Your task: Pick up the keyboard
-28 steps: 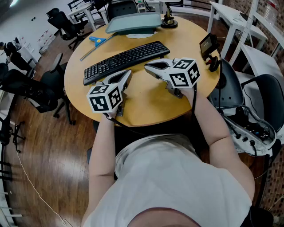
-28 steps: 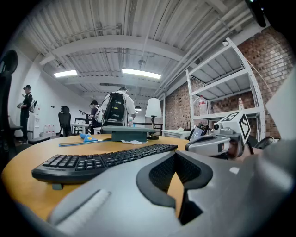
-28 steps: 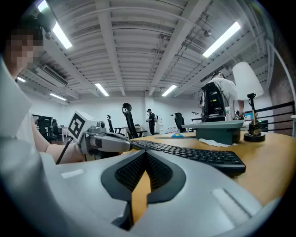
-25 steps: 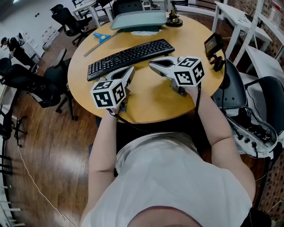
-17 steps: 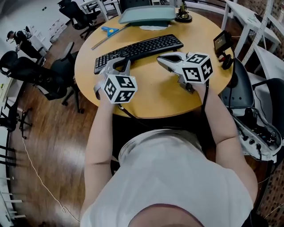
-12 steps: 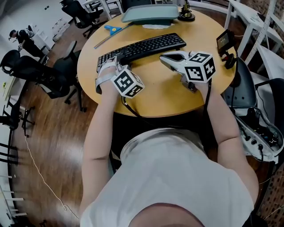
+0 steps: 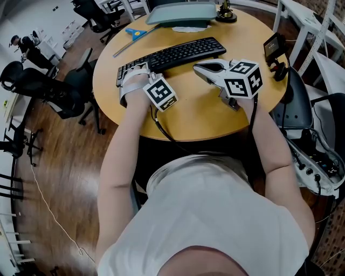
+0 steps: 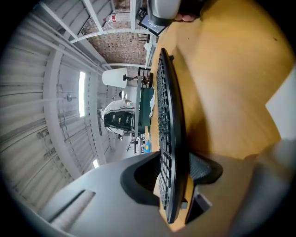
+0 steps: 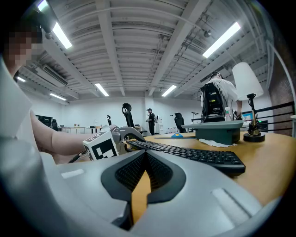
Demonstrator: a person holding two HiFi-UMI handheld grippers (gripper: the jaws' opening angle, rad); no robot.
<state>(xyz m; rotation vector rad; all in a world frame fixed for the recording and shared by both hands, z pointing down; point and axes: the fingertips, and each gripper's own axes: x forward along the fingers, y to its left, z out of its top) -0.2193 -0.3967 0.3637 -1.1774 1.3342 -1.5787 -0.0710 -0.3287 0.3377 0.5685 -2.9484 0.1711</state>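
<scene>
A black keyboard [image 7: 172, 55] lies flat across the far half of the round wooden table [image 7: 183, 121]. My left gripper [image 7: 133, 73] is rolled on its side at the keyboard's left end. Its jaws are opening, one above the keys and one below the edge. In the left gripper view the keyboard [image 8: 166, 115] end sits between the pads of the left gripper [image 8: 173, 173], with a gap showing on the underside. My right gripper [image 7: 198, 67] rests just in front of the keyboard's middle, shut and empty. In the right gripper view the right gripper [image 9: 145, 159] has its pads together, and the keyboard [image 9: 194, 152] lies ahead to the right.
A teal tray [image 7: 180, 13] stands behind the keyboard, with a lamp base [image 7: 226, 15] beside it. A blue tool [image 7: 135, 33] and a thin rod [image 7: 125, 48] lie at the back left. A small screen [image 7: 271, 46] is clamped at the table's right edge. Office chairs [image 7: 43, 91] stand left.
My left gripper rolled onto its side, moved forward and left to the keyboard's left end, and opened its jaws around that end. The right gripper stayed where it was.
</scene>
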